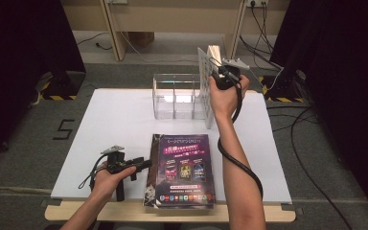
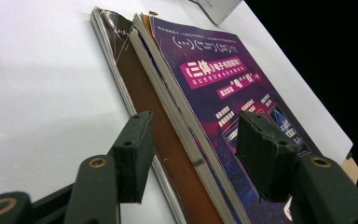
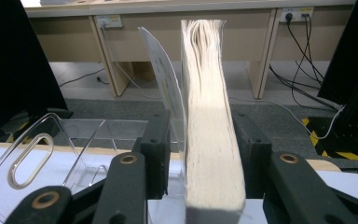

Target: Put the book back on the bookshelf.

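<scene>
The person's forearms are bare, with no sleeves on them. Each hand carries a black tool: the left tool (image 1: 143, 165) and the right tool (image 1: 215, 62). Each has a grey three-cornered plate on top and a black cable trailing from it; the right one's cable loops along the forearm. In the gripper views the jaws are matt black blocks with small round holes, mounted on black arms with brass-coloured ringed rivets at the pivots.
</scene>
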A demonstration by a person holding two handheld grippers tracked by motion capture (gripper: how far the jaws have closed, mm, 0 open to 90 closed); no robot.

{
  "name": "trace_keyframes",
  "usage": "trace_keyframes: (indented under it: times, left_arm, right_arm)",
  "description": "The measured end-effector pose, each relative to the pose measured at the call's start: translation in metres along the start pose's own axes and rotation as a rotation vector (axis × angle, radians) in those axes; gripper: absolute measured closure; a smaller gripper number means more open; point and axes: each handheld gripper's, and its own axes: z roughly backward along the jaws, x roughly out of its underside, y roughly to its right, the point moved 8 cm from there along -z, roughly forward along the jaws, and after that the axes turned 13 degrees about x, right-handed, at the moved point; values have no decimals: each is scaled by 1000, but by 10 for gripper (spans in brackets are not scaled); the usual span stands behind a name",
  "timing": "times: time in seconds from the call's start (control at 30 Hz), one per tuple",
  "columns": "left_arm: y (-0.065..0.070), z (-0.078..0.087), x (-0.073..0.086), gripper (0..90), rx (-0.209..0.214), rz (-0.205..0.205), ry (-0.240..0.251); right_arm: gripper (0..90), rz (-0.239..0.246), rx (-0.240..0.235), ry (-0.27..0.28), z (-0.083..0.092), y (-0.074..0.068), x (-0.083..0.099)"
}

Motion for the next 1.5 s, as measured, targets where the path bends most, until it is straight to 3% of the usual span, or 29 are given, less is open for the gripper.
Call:
trace_keyframes:
  times: [0.87,1.5]
  left_arm:
    - [4,-2,1,455,9,-4,-5]
    - [8,-7,2,455,15,-13,-15]
  right_arm:
    - [595,6,-42,6,29,7,8]
    - [578,-15,-90,-38,53,21,39]
